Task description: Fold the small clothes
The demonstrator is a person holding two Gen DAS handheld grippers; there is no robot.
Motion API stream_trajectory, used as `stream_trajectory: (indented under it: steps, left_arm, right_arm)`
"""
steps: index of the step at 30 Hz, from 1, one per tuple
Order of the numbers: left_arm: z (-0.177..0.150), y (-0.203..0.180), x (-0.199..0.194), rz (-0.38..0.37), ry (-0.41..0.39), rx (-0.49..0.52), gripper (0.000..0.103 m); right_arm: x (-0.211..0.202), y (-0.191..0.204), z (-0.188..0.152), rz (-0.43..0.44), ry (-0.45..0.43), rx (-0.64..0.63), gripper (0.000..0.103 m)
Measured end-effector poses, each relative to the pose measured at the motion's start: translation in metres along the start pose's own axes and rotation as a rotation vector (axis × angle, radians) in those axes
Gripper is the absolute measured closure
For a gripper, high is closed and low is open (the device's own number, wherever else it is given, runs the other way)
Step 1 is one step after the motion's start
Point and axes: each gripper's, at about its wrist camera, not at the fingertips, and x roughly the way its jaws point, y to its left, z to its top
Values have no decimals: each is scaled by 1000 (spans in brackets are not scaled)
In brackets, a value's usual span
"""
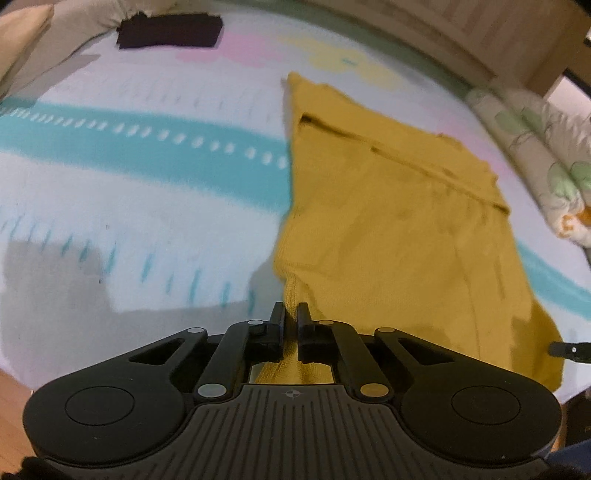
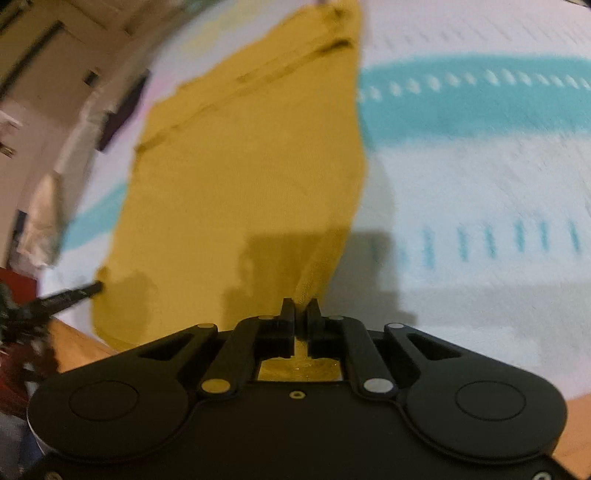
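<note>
A mustard-yellow knit garment (image 1: 399, 221) lies spread on a white bed sheet with teal stripes (image 1: 147, 155). My left gripper (image 1: 291, 314) is shut on the garment's near left corner, which is lifted off the sheet. In the right wrist view the same garment (image 2: 243, 177) stretches away from my right gripper (image 2: 301, 308), which is shut on its near right corner. The tip of the right gripper shows at the left wrist view's right edge (image 1: 569, 349). The left gripper's tip shows at the right wrist view's left edge (image 2: 70, 293).
A dark folded garment (image 1: 170, 29) lies at the far left of the bed by beige pillows (image 1: 22, 40). A floral bolster (image 1: 546, 158) runs along the right side. A wooden headboard (image 1: 461, 29) stands behind. Wooden floor (image 2: 81, 347) shows below the bed's near edge.
</note>
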Motion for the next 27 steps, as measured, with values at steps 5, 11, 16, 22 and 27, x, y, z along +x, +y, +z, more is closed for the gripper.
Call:
stream_trajectory:
  steps: [5,11,16,22,27]
  left_arm:
    - [8,0,-9,-35,-63,-39,98]
    - [28,4,-16,-52,-138,-116,98]
    - [57,-7,-23,-73,-185,-116,98]
    - [104,-22,-18,-77,-219,-89,98]
    - [143,-31,-4,-71,-241,-63,98]
  right_arm:
    - [-19,0,11,86,-135,19,89]
    - [-40,-4,21,135,-294,58,89]
    - [-45,-4,36,161,-377,103,89]
    - [-50,-2,63,181,-443,133,89]
    - [-43,1,101,167,-470,141,89]
